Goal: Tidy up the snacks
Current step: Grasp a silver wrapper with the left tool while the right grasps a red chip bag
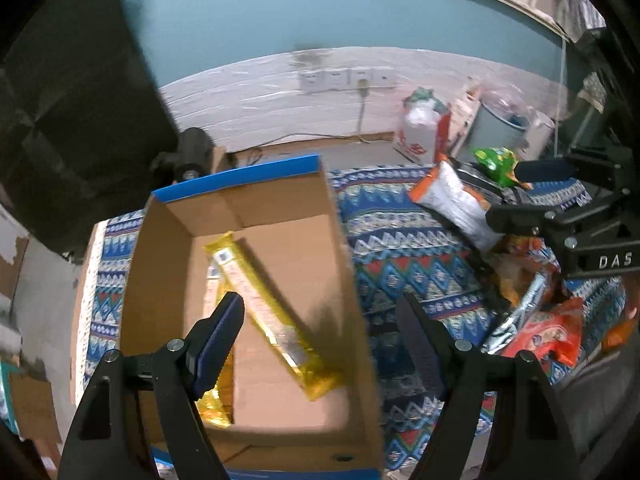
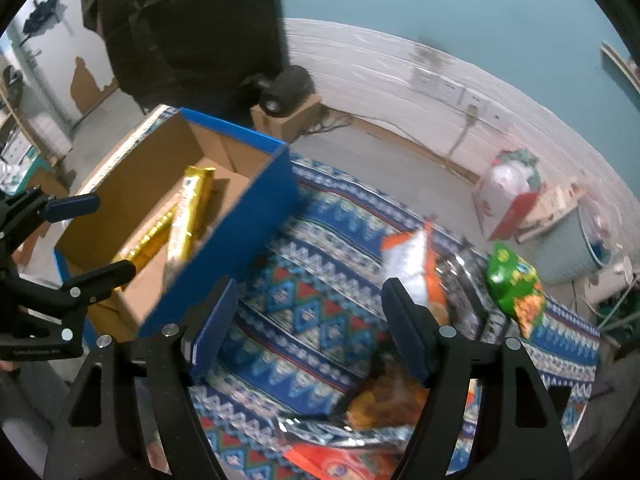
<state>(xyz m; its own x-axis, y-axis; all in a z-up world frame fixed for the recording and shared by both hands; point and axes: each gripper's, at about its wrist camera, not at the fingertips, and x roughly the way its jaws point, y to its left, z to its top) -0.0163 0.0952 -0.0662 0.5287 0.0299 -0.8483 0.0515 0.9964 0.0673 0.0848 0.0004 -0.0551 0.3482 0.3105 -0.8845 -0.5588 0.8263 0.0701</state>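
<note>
- Left tool spread, pinching nothing, low in frame over the cardboard box.
- Gold snack packs lie inside the box.
- Right tool spread, empty, above the patterned cloth; loose snack bags at right.

An open blue-sided cardboard box is set on a blue patterned woven cloth, at its left end as seen from the left wrist. Two long gold-wrapped snack bars are laid inside the box, one propped across the other. To the right of the box, on the cloth, an orange-and-white snack bag, a green snack pouch and an orange-red packet are heaped together. Behind the cloth, a white-and-red carton is stood against the wall.
</note>
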